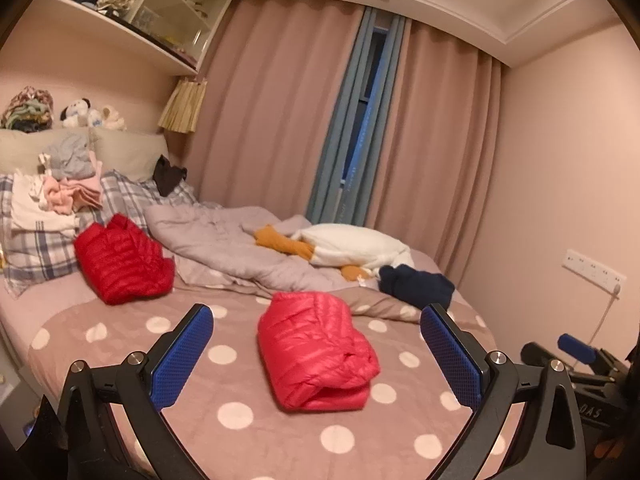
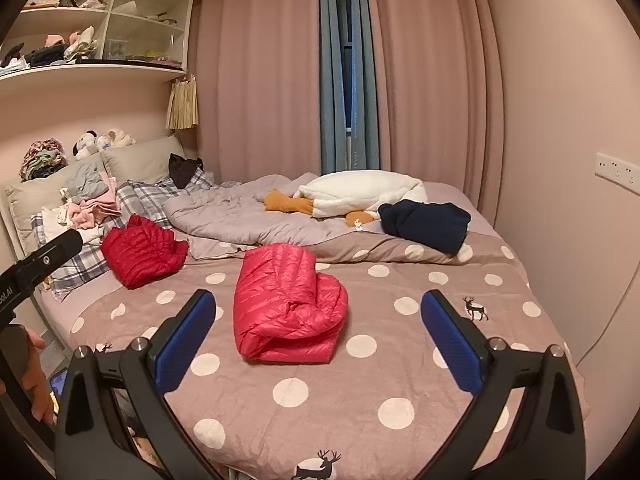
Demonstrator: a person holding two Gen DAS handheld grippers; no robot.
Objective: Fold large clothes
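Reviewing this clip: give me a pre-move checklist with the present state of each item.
1. Left gripper open, empty: ok.
2. Right gripper open, empty: ok.
3. Bright pink quilted down jacket folded into a bundle on the polka-dot bedspread: ok.
4. Darker red quilted jacket folded, lying apart near the plaid pillow: ok.
5. Navy garment neatly folded: cannot tell.
6. Bedspread in front of the grippers bare: ok.

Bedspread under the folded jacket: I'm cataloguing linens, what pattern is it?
Dusty pink bedspread with white polka dots and small deer; clearest in the right wrist view.
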